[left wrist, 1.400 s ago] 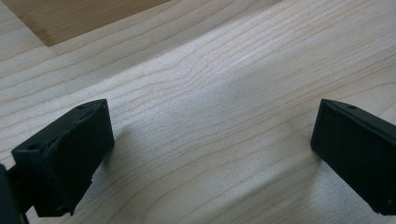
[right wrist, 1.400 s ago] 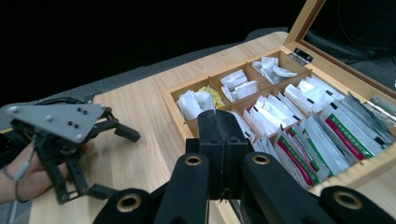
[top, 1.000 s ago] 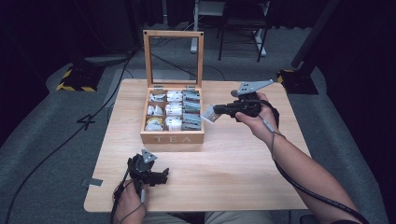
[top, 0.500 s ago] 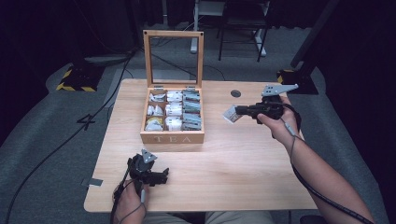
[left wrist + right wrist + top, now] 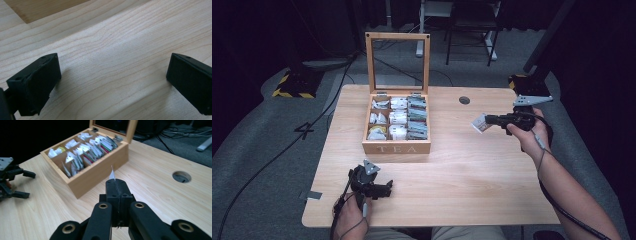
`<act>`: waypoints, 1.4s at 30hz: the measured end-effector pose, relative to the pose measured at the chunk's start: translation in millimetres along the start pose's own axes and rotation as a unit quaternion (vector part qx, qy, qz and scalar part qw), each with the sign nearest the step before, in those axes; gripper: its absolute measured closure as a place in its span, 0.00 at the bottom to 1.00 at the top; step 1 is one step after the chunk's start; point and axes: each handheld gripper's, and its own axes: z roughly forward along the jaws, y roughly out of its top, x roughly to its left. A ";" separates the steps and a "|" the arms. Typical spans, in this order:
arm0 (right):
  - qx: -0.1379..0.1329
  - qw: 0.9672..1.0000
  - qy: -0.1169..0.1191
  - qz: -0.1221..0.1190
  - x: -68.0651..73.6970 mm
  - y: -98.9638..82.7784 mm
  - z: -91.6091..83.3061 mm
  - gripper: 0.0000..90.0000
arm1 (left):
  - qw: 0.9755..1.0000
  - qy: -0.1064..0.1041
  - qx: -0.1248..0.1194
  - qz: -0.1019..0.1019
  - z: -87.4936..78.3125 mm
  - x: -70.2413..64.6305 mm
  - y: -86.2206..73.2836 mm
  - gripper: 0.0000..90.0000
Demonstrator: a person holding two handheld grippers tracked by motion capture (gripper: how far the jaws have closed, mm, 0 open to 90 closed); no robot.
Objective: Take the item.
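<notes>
A light wooden tea box with a glass-paned hinged lid propped upright stands toward the far left-centre of the pale wooden table; its compartments hold upright rows of paper tea sachets, left exposed for picking from above. The right gripper, held in the person's right hand above the table's right side, has its jaws pressed together on one small white tea sachet; in the right gripper view the sachet stands edge-on above the closed jaw tips, a pinch at its lower edge that keeps the thin packet from slipping. The left gripper rests near the front-left table edge, well apart from the box, its jaws spread wide over bare wood in the left gripper view, presumably parked out of the working path. Compared with half a second earlier, the right gripper and sachet lie slightly farther right and nearer the person, away from the box; a second ago they were just beside the box's right wall. The left gripper is unchanged.
</notes>
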 end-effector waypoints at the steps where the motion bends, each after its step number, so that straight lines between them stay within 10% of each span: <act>1: 0.000 1.000 0.000 0.000 0.0 0.0 0.0 1.00 | 1.000 0.000 0.000 0.000 0.0 0.0 0.0 0.00; 16: 0.033 0.997 -0.032 0.056 -37.3 -48.5 4.5 1.00 | 1.000 0.000 0.001 -0.001 -0.3 -0.3 -0.2 0.00; 42: 0.094 0.988 -0.023 0.121 -49.6 -99.0 32.7 1.00 | 1.000 0.000 0.000 -0.001 -0.2 -0.4 -0.3 0.00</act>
